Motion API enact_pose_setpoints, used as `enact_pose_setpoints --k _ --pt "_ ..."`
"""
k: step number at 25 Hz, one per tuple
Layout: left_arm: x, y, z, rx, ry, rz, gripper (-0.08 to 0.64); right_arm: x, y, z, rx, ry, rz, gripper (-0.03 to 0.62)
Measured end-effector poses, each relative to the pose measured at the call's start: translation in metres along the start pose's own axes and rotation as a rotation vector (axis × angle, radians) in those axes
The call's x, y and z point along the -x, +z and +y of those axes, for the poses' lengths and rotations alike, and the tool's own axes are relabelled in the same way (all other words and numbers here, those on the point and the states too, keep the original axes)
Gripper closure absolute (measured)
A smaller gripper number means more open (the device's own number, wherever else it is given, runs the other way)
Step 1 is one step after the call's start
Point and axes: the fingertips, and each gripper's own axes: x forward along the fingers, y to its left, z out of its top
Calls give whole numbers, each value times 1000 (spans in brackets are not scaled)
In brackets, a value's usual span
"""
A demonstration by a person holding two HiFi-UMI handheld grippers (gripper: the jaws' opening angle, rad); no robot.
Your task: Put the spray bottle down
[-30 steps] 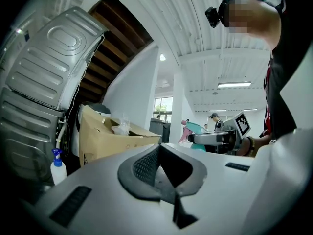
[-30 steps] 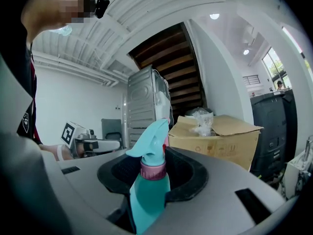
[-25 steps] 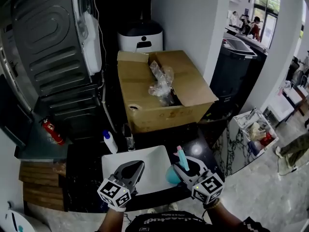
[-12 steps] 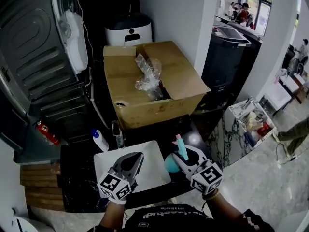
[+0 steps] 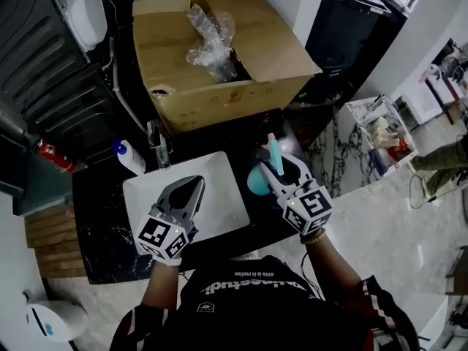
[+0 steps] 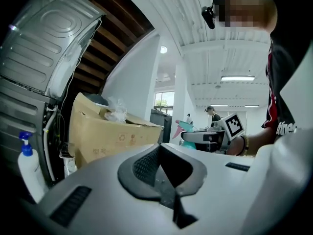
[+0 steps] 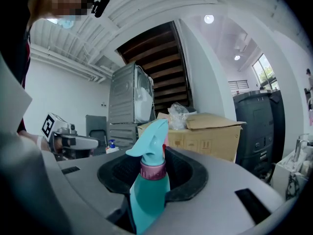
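The teal spray bottle (image 5: pixel 272 154), with a pink collar, stands upright between the jaws of my right gripper (image 5: pixel 278 168), which is shut on its neck. In the head view it hangs over the dark counter (image 5: pixel 99 225), just right of the white sink basin (image 5: pixel 219 214). The right gripper view shows the same spray bottle (image 7: pixel 149 190) close up, its nozzle pointing left, inside the right gripper (image 7: pixel 152 173). My left gripper (image 5: pixel 191 187) is over the basin, shut and holding nothing. In its own view the left gripper (image 6: pixel 164 176) shows its pads closed together.
An open cardboard box (image 5: pixel 219 79) with crumpled plastic stands behind the sink. A faucet (image 5: pixel 155 151) and a white bottle with a blue cap (image 5: pixel 129 159) are at the basin's back left. A red fire extinguisher (image 5: pixel 55 156) lies left; a dark bin (image 5: pixel 351 28) stands right.
Both grippers have moved forward from the body and lower, over the sink and counter. The spray bottle stays in the right gripper. The head view has tipped further down.
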Motion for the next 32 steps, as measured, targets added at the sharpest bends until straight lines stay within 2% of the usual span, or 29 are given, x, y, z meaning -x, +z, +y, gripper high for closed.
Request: enact_pose_setpoints --k 2,6,10,17,27,31,32 --pt "1 -7 3 13 9 4 546 -8 -14 -11 5 -14 9 425" --pt "-1 -20 9 -9 8 8 546 -24 -36 -30 16 -38 2 425" --pt "-1 -39 16 14 46 27 546 -36 -55 -39 16 -47 -14 425" --pt "-1 -52 19 29 59 43 546 -58 -96 -48 24 -47 31 425" --pt "6 -55 23 33 80 49 545 -61 -108 -43 63 -23 48 423" --pt "7 -51 19 26 78 46 545 -62 -110 -43 44 -8 77 416" --pt "7 -50 19 28 82 44 546 -62 -112 -43 35 -4 86 394"
